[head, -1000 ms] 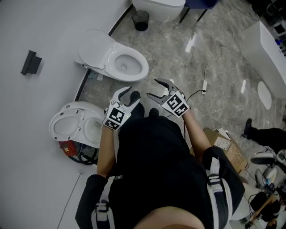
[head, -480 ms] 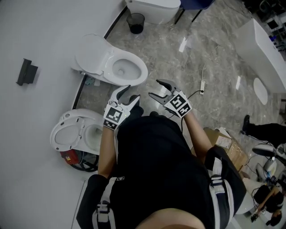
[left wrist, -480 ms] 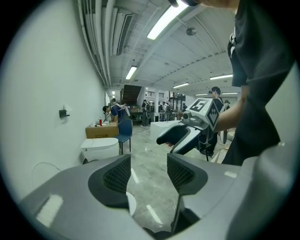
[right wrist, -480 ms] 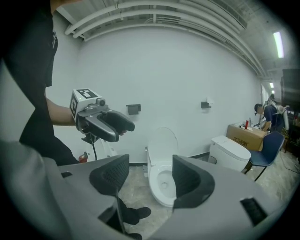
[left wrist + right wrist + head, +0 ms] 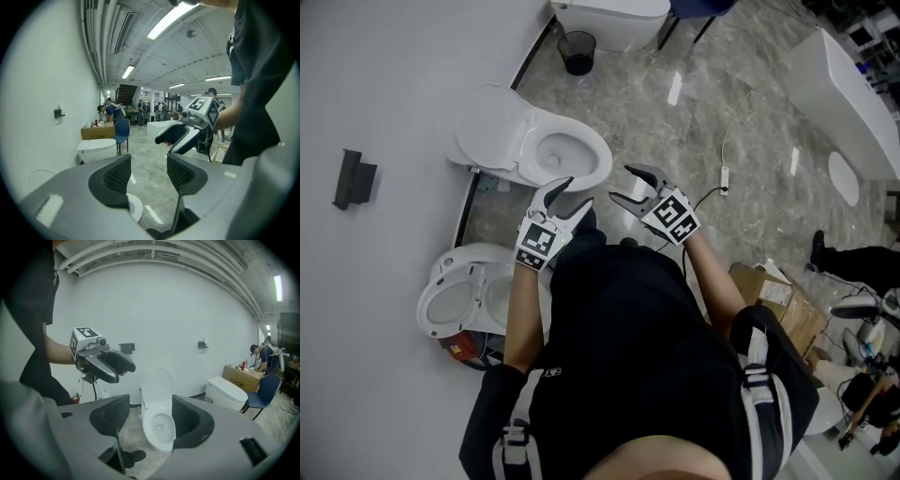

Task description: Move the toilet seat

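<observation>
While left gripper and right gripper hang open and empty, right jaws just narrowing, bare grey marble floor fronts the lid-up white ceramic toilet at the white wall.

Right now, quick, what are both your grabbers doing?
Left gripper: open, holding nothing.
Right gripper: open, jaws have just been closing slightly, nothing between them.

On the grey marble floor stand a lid-up toilet, a black bin and a cardboard box.
</observation>
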A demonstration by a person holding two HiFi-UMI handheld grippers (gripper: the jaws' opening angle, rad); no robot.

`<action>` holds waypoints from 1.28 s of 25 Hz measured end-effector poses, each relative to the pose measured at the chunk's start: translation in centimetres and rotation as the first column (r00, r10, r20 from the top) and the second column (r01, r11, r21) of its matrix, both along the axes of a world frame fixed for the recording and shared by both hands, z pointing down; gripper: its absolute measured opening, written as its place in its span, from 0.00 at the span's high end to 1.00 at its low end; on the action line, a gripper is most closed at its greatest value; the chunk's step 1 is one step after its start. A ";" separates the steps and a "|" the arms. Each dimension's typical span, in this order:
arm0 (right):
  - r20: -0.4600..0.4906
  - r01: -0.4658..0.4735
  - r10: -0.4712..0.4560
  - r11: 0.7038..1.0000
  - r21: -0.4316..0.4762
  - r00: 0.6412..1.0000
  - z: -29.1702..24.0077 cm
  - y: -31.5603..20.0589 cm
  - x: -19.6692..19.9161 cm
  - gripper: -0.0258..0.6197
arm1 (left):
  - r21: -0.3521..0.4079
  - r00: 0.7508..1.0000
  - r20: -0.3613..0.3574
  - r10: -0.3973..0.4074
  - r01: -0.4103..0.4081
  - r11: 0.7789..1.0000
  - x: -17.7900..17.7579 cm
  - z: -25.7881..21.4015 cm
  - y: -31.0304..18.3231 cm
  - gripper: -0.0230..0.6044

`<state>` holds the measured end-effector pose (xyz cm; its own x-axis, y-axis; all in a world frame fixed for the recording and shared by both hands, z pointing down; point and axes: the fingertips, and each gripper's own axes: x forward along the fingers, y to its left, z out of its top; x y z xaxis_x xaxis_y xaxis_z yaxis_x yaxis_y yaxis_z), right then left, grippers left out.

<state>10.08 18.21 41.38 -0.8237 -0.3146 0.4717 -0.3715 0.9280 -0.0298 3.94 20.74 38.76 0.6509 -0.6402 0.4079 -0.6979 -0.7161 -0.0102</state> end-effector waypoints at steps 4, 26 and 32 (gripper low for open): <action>-0.011 -0.022 0.022 1.000 0.012 1.000 -0.3 -2.0 -0.9 0.53 | 0.000 1.000 -0.003 0.024 -0.024 1.000 -0.8 0.0 -2.1 0.58; -0.071 -0.194 0.195 0.981 0.019 0.978 0.7 -8.9 -2.6 0.53 | -0.033 0.981 -0.026 0.192 -0.193 0.981 -2.7 2.1 -9.5 0.59; -0.084 -0.215 0.215 0.977 0.009 0.973 1.1 -9.6 -3.8 0.53 | -0.033 0.975 -0.027 0.221 -0.222 0.975 -3.7 2.2 -10.9 0.59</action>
<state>6.29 8.63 42.45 -0.6942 -0.4799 0.5364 -0.5635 0.8260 0.0097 0.20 9.89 40.97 0.7847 -0.4645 0.4106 -0.5216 -0.8526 0.0324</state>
